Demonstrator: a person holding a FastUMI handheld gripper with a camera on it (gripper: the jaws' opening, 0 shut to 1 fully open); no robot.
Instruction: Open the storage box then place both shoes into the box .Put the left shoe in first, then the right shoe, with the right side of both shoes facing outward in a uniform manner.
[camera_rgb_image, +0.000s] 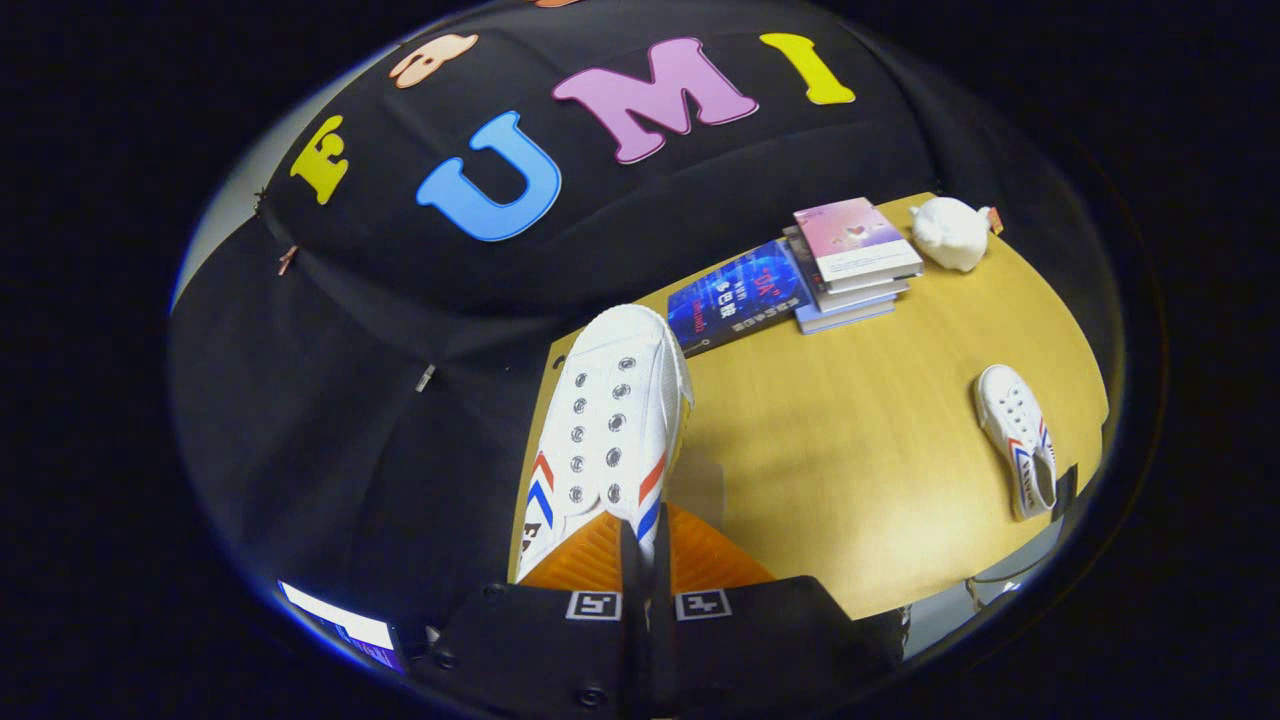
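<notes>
My gripper (645, 545) is shut on a white canvas shoe (608, 420) with red and blue stripes, both fingers pinching its side wall near the heel opening. The shoe hangs in the air with its toe pointing away from me, over the near left corner of the wooden table (860, 450). A second matching white shoe (1018, 438) lies on the table far off to the right, near the table's edge. No storage box is in sight.
Beyond the held shoe lie a blue book (735, 295) and a stack of books (850, 265) at the back of the table. A white figurine (950, 232) stands right of the stack. A lit screen (340, 625) glows low to the left.
</notes>
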